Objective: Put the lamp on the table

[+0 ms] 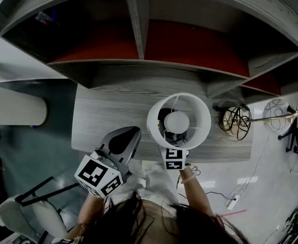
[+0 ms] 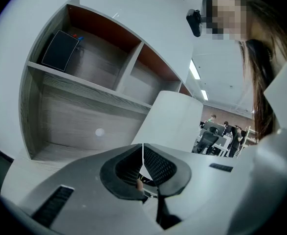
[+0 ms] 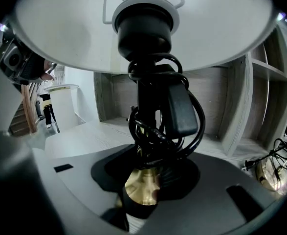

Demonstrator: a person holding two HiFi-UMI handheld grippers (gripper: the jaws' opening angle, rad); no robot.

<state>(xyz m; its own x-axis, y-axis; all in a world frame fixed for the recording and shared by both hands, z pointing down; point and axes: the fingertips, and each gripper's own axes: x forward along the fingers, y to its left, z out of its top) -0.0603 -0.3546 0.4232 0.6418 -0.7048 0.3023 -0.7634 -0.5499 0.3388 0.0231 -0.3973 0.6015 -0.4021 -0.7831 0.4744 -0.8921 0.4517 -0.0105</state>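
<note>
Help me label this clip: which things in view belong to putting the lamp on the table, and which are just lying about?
In the job: lamp, cord wound round its stem; right tool, shut on the lamp; table.
Lying about: cable tangle on the table; dark box on the shelf; left tool, shut and empty.

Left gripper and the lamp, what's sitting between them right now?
Nothing is; in the head view only a bare strip of the table separates the left gripper from the lamp.
</note>
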